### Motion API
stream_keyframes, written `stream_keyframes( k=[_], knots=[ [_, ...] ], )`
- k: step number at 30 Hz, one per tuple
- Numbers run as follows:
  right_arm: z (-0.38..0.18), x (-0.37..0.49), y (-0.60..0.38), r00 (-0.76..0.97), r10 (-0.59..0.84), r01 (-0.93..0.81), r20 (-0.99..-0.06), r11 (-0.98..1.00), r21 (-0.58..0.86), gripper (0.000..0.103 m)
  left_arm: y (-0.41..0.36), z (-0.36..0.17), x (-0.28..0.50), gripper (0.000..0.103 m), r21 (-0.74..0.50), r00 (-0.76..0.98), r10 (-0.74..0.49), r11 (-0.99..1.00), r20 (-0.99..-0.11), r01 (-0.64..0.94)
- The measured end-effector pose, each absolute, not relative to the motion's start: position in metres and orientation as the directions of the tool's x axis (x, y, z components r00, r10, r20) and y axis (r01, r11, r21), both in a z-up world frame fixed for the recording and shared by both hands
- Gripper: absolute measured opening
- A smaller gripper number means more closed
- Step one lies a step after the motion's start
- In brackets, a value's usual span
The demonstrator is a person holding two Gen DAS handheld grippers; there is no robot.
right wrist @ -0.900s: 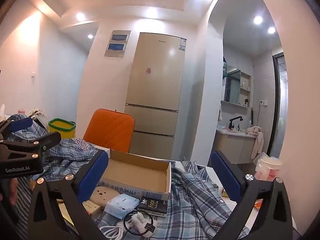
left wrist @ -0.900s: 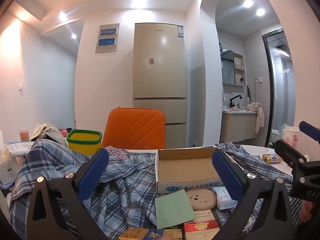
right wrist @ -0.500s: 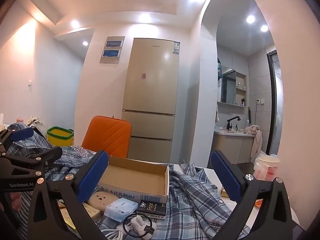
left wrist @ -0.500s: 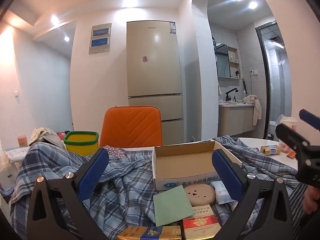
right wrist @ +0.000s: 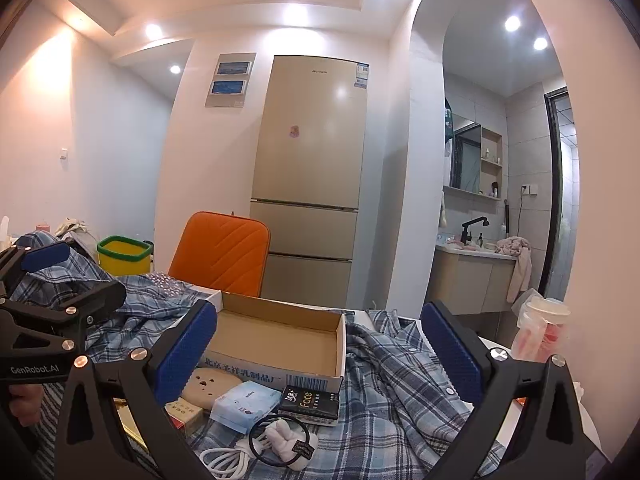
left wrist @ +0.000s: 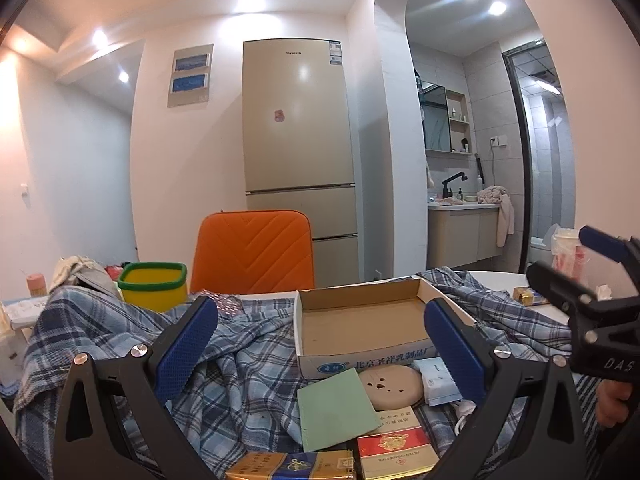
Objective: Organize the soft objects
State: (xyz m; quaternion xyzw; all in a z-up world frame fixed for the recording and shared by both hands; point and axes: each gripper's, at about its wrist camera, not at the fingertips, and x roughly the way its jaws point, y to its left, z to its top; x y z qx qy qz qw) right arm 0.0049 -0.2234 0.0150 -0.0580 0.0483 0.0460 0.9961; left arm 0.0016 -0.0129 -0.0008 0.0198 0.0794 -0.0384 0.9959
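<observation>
Left tool (left wrist: 320, 344) w/ jaws wide apart, nothing between the pads, hovering above the clutter. Right tool (right wrist: 318, 346) same: jaws spread, empty. Blue plaid shirt (left wrist: 224, 376) lies rumpled across the tabletop (left wrist: 504, 278), under and around both tools, touching neither; it spreads left of the left tool and, in the right wrist view, below and right of the right tool. Open cardboard box (left wrist: 362, 326), empty, sits on the shirt just ahead of both tools. In front of the box: green card (left wrist: 334, 414), round beige disc (left wrist: 394, 386), tissue pack (right wrist: 245, 405), black "Face" pack (right wrist: 309, 400), white cable (right wrist: 224, 458).
</observation>
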Motion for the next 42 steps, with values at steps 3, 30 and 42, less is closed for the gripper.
stream_keyframes(
  k=[3,30,42],
  knots=[
    [0.013,0.01,-0.223,0.988,0.088,-0.102,-0.124,0.988,-0.113,0.103,-0.012,-0.002,0.0,0.103,0.026,0.986,-0.074,0.997,-0.153,0.079],
    [0.004,0.032,-0.231,0.966,0.119,-0.138,-0.23,0.988,-0.072,0.103,-0.014,-0.004,0.008,0.103,0.05,0.98,-0.042,0.997,-0.192,0.052],
    [0.004,0.033,-0.23,0.963,0.119,-0.141,-0.241,0.987,-0.074,0.103,-0.017,-0.006,0.014,0.103,0.08,0.975,-0.011,0.996,-0.221,0.03]
  ],
)
